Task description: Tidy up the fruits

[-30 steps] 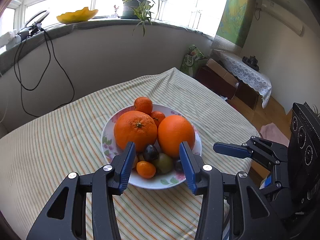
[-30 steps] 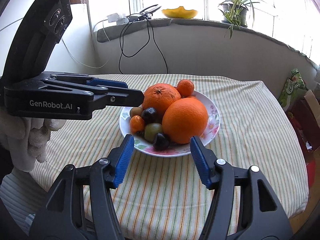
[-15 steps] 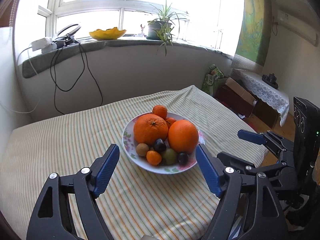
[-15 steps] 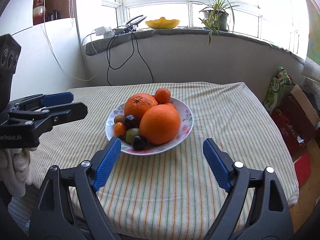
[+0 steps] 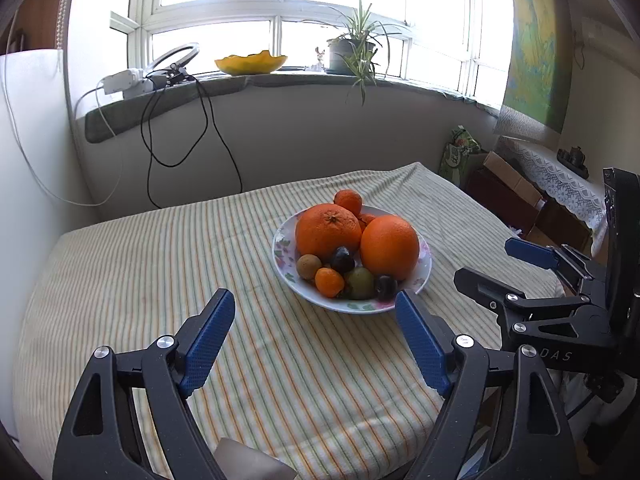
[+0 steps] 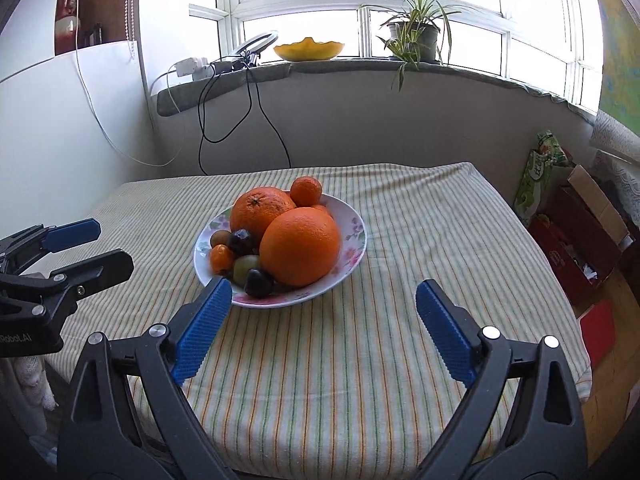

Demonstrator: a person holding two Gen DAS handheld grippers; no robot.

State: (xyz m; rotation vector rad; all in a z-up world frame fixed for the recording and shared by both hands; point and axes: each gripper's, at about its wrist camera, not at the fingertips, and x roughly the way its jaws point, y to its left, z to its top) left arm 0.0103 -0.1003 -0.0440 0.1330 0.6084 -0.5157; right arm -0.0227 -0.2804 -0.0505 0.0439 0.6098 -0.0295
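Both tongs — left tongs point(image 5: 316, 316) and right tongs point(image 6: 322, 306) — gape wide apart, empty, above the striped surface point(image 6: 420, 240), near the plate point(image 6: 352, 216) of fruit.

Place: I read this as a lived-in home room | Evidence: table under a striped cloth point(image 6: 360, 340) holding a floral plate point(image 6: 352, 220) of fruit | windowsill point(image 5: 280, 80) with a potted plant point(image 5: 356, 52) and yellow bowl point(image 5: 251, 64) (cables trailing down the wall) | lace-covered shelf point(image 5: 560, 188), cardboard boxes point(image 6: 592, 216) on the floor

Blown-out window point(image 5: 320, 16) backlight, fisheye warping
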